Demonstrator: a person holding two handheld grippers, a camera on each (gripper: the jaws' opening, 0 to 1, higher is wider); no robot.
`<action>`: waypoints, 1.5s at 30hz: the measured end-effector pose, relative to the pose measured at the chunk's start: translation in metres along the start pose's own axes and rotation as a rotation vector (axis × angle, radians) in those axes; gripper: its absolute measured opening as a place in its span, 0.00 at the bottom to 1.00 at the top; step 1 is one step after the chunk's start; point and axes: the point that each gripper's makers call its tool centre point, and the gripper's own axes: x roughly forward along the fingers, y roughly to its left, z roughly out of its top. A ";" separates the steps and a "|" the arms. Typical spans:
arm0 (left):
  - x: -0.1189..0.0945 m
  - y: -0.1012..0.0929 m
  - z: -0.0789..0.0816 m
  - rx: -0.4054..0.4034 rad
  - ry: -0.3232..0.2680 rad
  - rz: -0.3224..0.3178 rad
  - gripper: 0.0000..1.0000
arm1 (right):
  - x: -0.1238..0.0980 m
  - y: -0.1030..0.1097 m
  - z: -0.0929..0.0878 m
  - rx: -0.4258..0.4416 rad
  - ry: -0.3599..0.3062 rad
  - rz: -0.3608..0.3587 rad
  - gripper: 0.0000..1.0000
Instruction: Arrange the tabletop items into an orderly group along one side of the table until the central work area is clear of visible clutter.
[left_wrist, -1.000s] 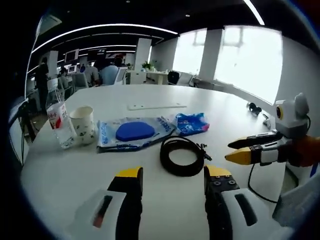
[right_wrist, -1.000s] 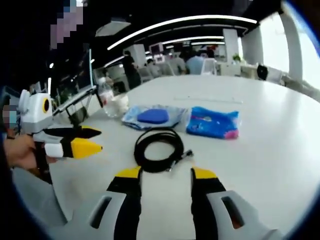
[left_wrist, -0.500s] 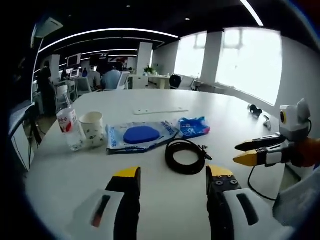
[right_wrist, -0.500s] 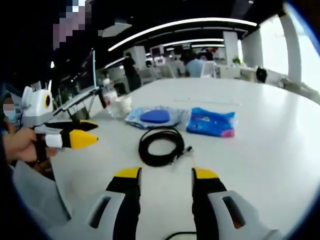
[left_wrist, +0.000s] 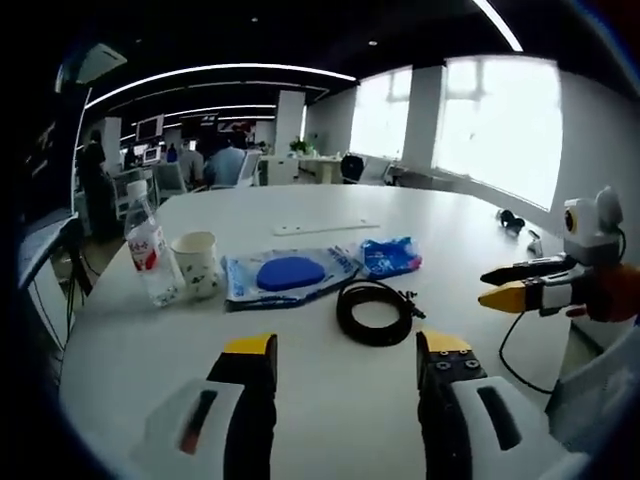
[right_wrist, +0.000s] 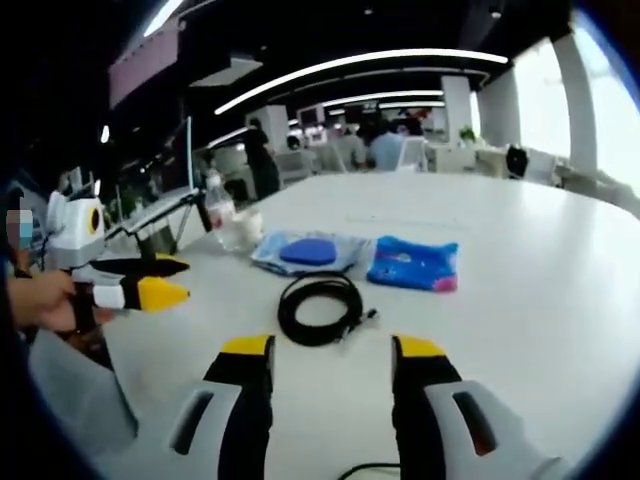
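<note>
We hold both grippers, left gripper (left_wrist: 345, 350) and right gripper (right_wrist: 330, 350), jaws parted and empty, low in frame; the coiled black cable (left_wrist: 375, 312) lies center, beside a blue pouch (left_wrist: 285, 275).

Black cable (right_wrist: 360, 468) at 6 o'clock cut off by the right gripper view's edge; water bottle (right_wrist: 218, 212) label blurred, unreadable.
</note>
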 end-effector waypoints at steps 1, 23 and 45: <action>-0.001 0.000 0.001 -0.001 -0.003 0.001 0.54 | -0.002 0.000 -0.001 0.009 0.001 -0.002 0.45; -0.020 0.004 0.000 -0.002 -0.017 0.014 0.60 | -0.015 0.011 -0.003 0.011 -0.015 0.001 0.54; -0.042 -0.001 0.000 -0.021 -0.039 0.020 0.62 | -0.032 0.025 -0.012 -0.011 -0.016 0.001 0.66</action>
